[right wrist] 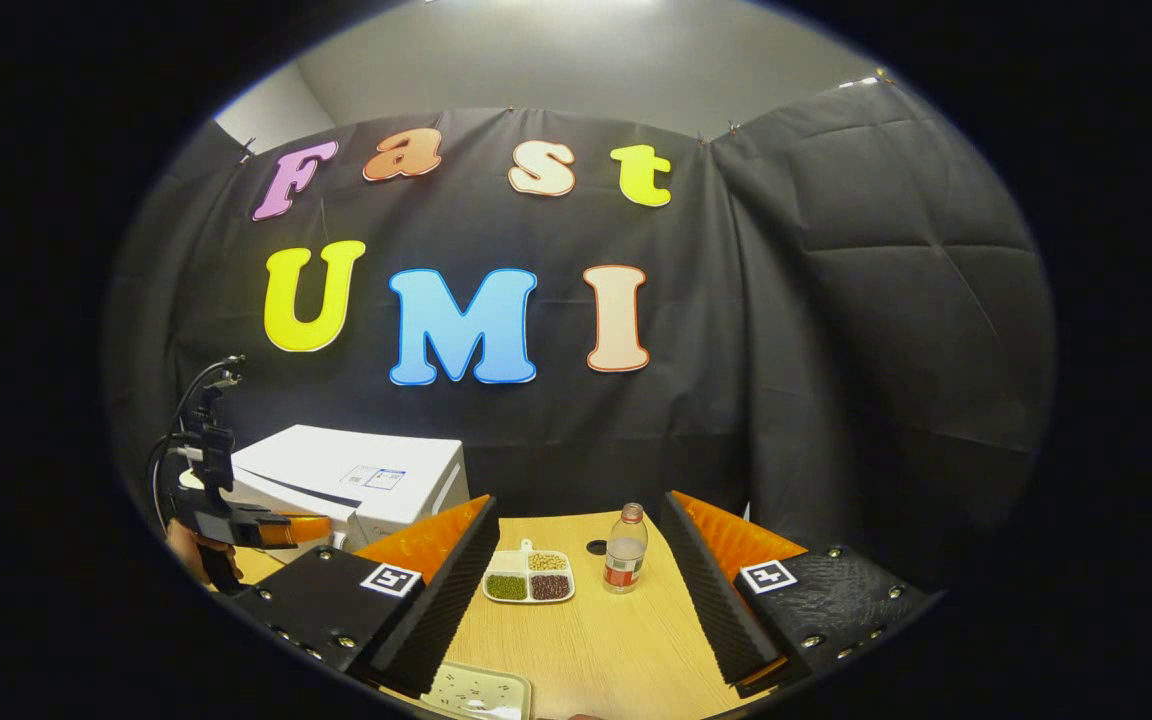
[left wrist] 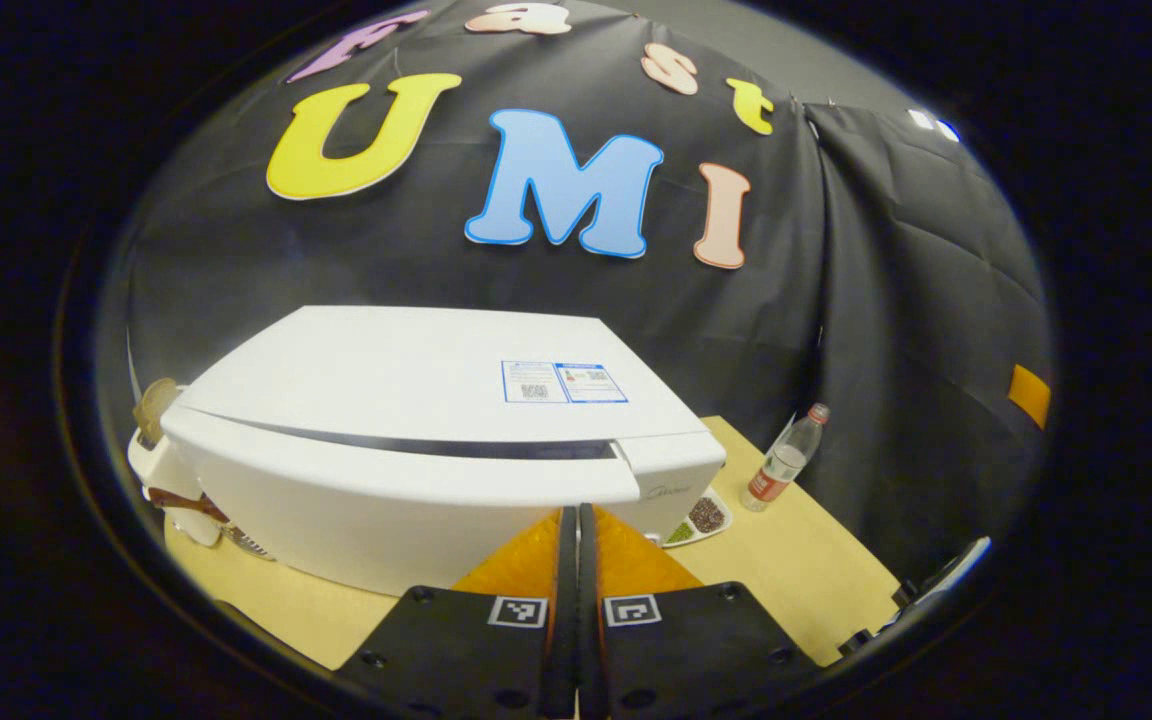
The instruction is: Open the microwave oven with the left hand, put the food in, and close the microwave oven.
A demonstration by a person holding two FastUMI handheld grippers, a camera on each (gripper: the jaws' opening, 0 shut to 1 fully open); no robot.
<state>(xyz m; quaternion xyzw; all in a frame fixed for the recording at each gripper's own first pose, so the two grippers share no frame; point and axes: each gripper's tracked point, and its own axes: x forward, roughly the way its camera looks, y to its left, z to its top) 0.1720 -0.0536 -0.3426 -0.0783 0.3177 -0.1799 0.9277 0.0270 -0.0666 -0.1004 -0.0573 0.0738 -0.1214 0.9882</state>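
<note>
The white microwave oven (left wrist: 416,440) stands close in front of me on the wooden table, its door closed. My left gripper (left wrist: 577,512) is shut with nothing between its fingers, its tips right at the lower right part of the door front. The food, a white divided plate of beans (right wrist: 529,577), lies on the table between the fingers of my right gripper (right wrist: 578,500), which is open and well short of it. In the left gripper view the plate (left wrist: 701,517) peeks out beside the oven's right corner. The right gripper view shows the oven (right wrist: 356,480) at the left with the left gripper (right wrist: 271,530) in front of it, held by a hand (right wrist: 186,555).
A plastic water bottle (right wrist: 624,550) stands just right of the plate, with a small dark cap (right wrist: 596,547) beside it. The bottle (left wrist: 784,462) is also to the oven's right. A white tray (right wrist: 476,690) lies at the table's near edge. A white appliance (left wrist: 161,455) sits left of the oven.
</note>
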